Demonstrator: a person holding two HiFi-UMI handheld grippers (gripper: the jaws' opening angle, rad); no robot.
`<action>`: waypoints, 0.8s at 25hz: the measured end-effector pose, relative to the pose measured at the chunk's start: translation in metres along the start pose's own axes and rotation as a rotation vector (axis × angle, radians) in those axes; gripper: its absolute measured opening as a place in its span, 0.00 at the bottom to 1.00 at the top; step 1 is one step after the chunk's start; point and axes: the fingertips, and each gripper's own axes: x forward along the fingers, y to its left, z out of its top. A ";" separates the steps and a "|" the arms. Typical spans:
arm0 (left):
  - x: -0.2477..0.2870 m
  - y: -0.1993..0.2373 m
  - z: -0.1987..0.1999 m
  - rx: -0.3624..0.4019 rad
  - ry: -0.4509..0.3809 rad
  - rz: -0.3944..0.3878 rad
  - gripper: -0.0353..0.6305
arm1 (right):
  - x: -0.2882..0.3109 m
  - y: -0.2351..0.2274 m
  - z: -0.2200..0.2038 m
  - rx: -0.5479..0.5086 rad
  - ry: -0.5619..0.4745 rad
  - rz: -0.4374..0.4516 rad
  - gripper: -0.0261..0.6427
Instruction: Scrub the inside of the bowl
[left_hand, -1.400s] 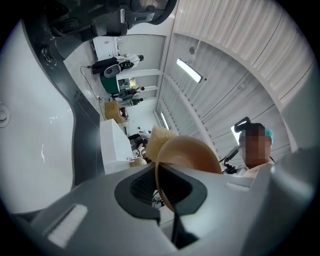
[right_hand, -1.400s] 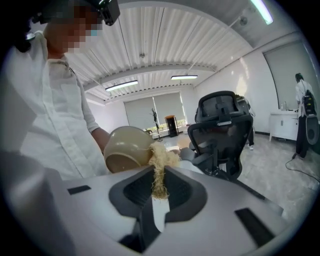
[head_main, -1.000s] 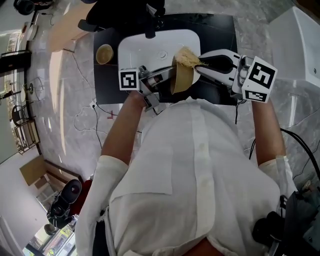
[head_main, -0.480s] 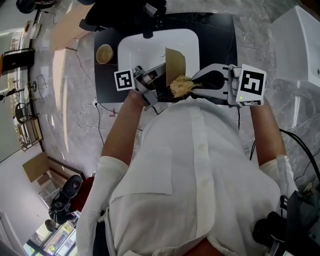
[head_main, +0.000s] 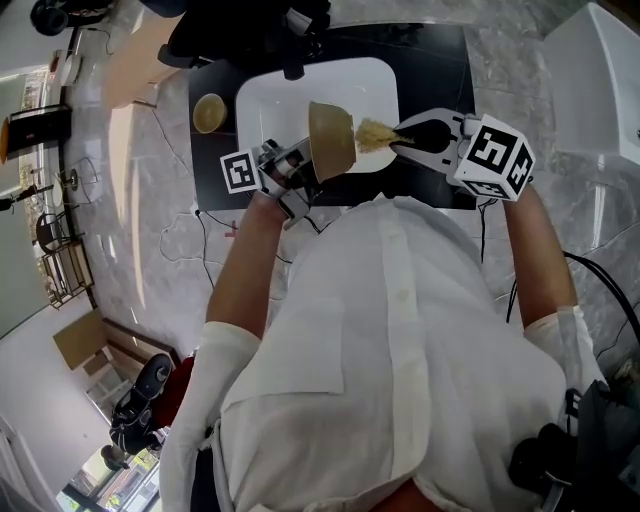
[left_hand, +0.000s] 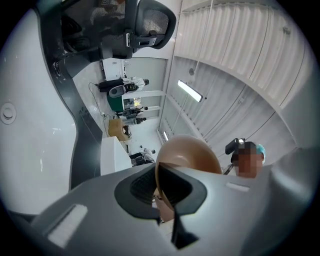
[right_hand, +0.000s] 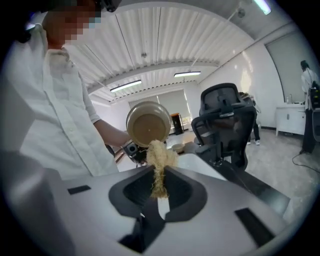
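Bowl (head_main: 330, 140) clamped in left hand-held gripper (head_main: 306, 163), fibrous scrubber (head_main: 374, 133) pinched in right hand-held gripper (head_main: 399, 143)

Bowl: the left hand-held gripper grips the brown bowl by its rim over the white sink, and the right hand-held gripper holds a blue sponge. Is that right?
No. The right hand-held gripper holds a tan fibrous scrubber, not a blue sponge; the right gripper view shows it. The left hand-held gripper does grip the brown bowl by its rim over the white sink.
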 end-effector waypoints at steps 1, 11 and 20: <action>-0.002 0.003 -0.001 0.003 0.007 0.011 0.07 | -0.002 -0.002 0.004 -0.007 -0.010 -0.006 0.11; -0.016 0.015 -0.007 0.004 0.026 0.059 0.07 | -0.015 0.013 0.040 -0.095 -0.078 0.005 0.11; -0.028 0.005 0.001 -0.010 0.026 0.007 0.07 | 0.016 0.017 0.031 -0.105 0.029 -0.026 0.11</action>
